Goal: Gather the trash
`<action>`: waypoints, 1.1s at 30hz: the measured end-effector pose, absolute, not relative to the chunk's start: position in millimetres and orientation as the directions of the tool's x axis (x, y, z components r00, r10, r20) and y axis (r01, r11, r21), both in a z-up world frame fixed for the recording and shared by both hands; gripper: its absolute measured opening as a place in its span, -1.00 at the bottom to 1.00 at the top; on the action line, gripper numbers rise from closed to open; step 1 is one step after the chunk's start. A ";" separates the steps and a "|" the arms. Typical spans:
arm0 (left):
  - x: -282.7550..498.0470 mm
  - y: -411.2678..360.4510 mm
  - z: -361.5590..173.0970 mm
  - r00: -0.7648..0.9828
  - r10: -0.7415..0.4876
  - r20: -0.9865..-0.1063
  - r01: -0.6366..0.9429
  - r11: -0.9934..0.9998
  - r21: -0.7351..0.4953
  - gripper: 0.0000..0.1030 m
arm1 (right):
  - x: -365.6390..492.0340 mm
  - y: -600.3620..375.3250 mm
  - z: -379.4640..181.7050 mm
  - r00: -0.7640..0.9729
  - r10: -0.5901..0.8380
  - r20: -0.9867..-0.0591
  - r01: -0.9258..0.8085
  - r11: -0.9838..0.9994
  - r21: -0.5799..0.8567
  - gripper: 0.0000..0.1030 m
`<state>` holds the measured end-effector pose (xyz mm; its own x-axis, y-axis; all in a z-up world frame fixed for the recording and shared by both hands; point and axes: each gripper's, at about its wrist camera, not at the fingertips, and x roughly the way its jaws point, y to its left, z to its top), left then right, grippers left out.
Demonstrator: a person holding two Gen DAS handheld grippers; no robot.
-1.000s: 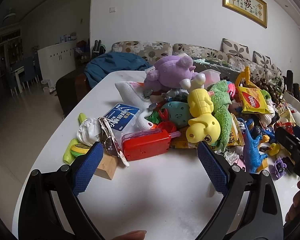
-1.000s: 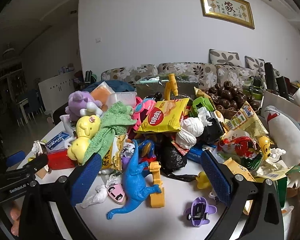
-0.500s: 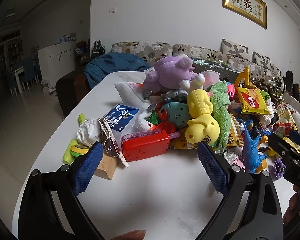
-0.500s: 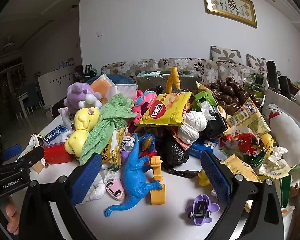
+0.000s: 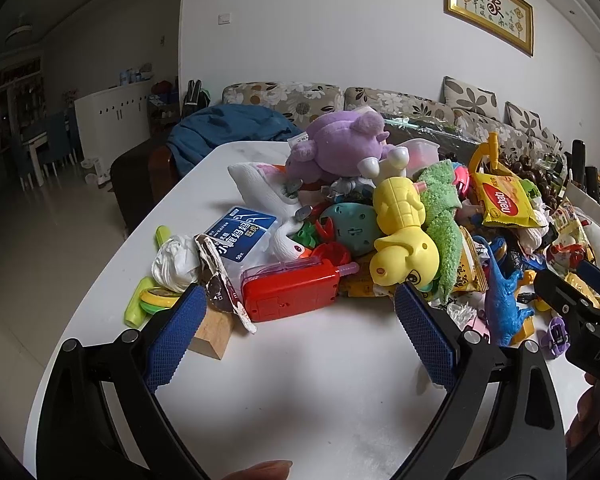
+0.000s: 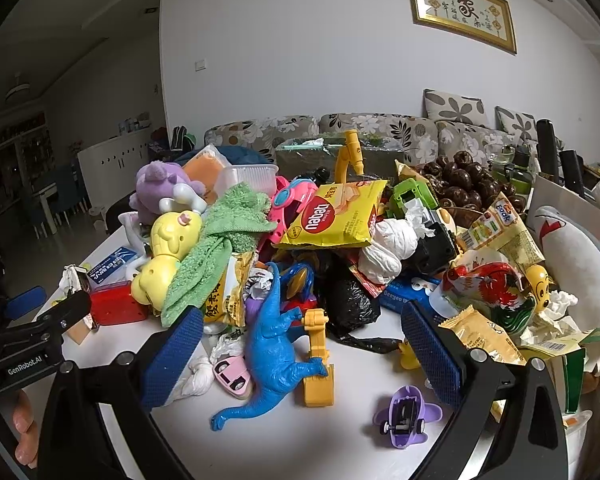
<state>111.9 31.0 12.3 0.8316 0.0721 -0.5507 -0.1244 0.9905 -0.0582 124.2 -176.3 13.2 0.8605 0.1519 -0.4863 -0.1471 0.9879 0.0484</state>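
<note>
Two claws, left claw (image 5: 296, 322) and right claw (image 6: 302, 338), spread wide, empty, over white bench (image 5: 300, 392); yellow wafer wrapper (image 6: 334, 218) atop toy heap, crumpled tissue (image 6: 386, 250) just below.

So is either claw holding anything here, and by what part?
Nothing is held. The left claw and right claw are both open over the table, short of the pile.

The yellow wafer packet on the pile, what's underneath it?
The wafer packet lies over a pink toy and a white wad of tissue. Whatever sits deeper beneath it is covered.
</note>
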 end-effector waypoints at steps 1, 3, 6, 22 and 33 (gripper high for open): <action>111.9 31.0 12.2 0.831 0.072 -0.551 -0.125 0.990 -0.058 0.80 | 124.2 -176.3 13.2 0.860 0.151 -0.487 -0.147 0.988 0.048 0.90; 111.8 30.8 12.2 0.831 0.073 -0.551 -0.126 0.990 -0.059 0.80 | 124.0 -176.3 12.8 0.860 0.152 -0.487 -0.147 0.988 0.048 0.90; 111.8 30.5 12.2 0.831 0.072 -0.551 -0.126 0.990 -0.060 0.80 | 124.3 -175.7 12.1 0.859 0.151 -0.490 -0.148 0.988 0.045 0.90; 112.5 30.3 12.0 0.832 0.071 -0.551 -0.123 0.991 -0.058 0.80 | 123.9 -174.8 11.0 0.857 0.153 -0.491 -0.150 0.988 0.045 0.90; 112.8 29.8 11.2 0.830 0.065 -0.554 -0.118 0.991 -0.060 0.80 | 124.2 -174.6 10.4 0.854 0.155 -0.496 -0.153 0.987 0.045 0.90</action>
